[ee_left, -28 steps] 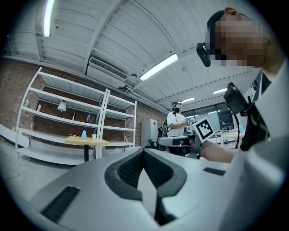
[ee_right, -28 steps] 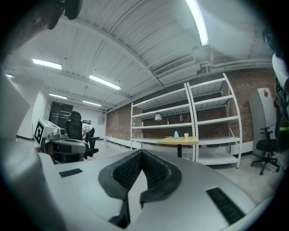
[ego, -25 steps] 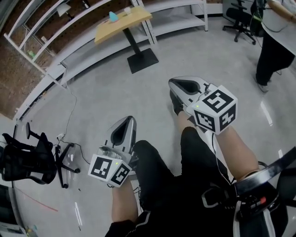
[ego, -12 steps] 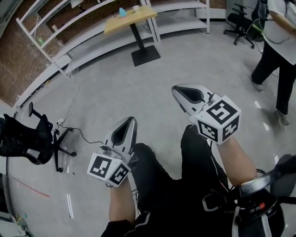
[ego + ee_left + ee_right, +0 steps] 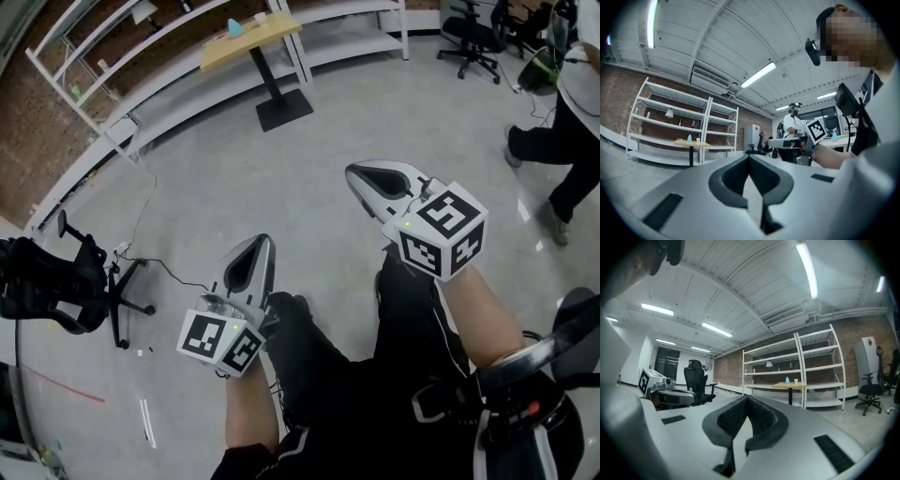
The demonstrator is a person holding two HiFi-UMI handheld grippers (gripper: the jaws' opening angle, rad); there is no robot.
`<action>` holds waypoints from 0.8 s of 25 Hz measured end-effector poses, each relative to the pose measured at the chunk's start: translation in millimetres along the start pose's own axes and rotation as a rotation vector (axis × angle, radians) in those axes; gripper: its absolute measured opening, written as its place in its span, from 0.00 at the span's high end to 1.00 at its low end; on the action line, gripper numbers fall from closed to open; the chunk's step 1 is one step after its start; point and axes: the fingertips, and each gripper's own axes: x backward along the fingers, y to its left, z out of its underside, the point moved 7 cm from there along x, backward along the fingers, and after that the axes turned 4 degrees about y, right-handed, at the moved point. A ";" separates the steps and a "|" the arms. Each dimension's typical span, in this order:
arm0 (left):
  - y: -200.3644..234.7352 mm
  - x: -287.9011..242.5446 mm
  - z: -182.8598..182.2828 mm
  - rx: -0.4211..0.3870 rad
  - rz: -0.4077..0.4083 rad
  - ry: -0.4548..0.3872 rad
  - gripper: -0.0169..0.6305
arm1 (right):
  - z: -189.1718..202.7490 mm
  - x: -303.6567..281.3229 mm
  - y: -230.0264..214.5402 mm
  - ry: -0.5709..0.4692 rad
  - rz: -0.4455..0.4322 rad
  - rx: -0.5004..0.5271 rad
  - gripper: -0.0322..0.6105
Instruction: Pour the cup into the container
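Observation:
A small wooden table (image 5: 248, 39) stands far off by the shelving, with a blue container (image 5: 232, 29) and a small white cup (image 5: 260, 17) on it. Both also show in the left gripper view, the blue container (image 5: 689, 138) beside the cup (image 5: 697, 139), and in the right gripper view as container (image 5: 787, 379) and cup (image 5: 796, 380). My left gripper (image 5: 257, 243) and right gripper (image 5: 360, 172) are held above the person's legs, far from the table. Each is shut with nothing between its jaws, as the left gripper (image 5: 750, 157) and right gripper (image 5: 747, 398) views show.
White shelving (image 5: 112, 56) runs along the brick wall behind the table. A black office chair (image 5: 56, 291) and a cable (image 5: 141, 225) lie on the floor at left. Another person (image 5: 567, 122) stands at right, with chairs (image 5: 473, 33) beyond.
The head view has shifted slightly, so the table sits a little lower left. The person at right has stepped further right. Both grippers stay shut in much the same place.

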 end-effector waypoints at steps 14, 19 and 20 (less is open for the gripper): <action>-15.0 4.7 -10.5 -0.028 -0.013 0.008 0.97 | -4.8 13.1 6.0 -0.025 -0.005 0.003 0.95; -14.6 0.6 -7.2 -0.028 -0.013 0.007 0.97 | 1.1 12.2 1.8 -0.019 0.002 0.004 0.95; -13.2 1.2 -6.2 -0.027 -0.014 0.006 0.97 | 2.3 10.6 2.5 -0.017 0.002 0.005 0.95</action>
